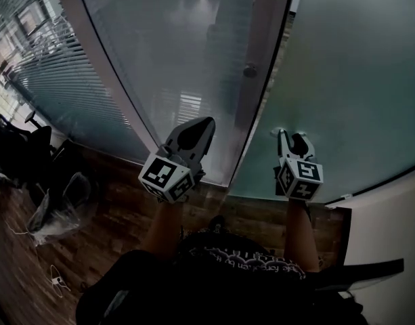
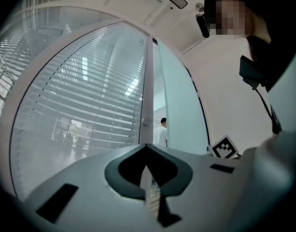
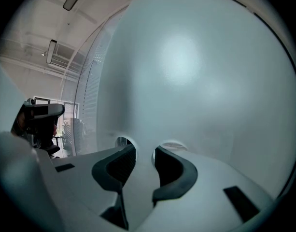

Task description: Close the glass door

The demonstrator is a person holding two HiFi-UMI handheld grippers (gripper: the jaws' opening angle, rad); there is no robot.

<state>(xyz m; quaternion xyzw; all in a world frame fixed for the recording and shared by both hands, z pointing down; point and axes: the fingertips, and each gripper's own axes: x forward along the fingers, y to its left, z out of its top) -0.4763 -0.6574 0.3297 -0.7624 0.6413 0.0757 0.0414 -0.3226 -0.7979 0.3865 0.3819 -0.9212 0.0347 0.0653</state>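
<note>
The glass door has a grey upright stile with a round knob. To its right is a frosted glass panel. In the left gripper view a narrow gap shows between the stile and the frosted panel. My left gripper is shut and empty, its tips close to the door glass beside the stile. My right gripper is open, with its fingertips at the frosted panel and nothing between them. From their own views, the left gripper points at the stile and the right gripper faces only frosted glass.
Window blinds run behind the glass on the left. An office chair, a clear plastic bag and a white cable lie on the wooden floor at left. A white wall stands on the right. A person in a white shirt stands beyond the gap.
</note>
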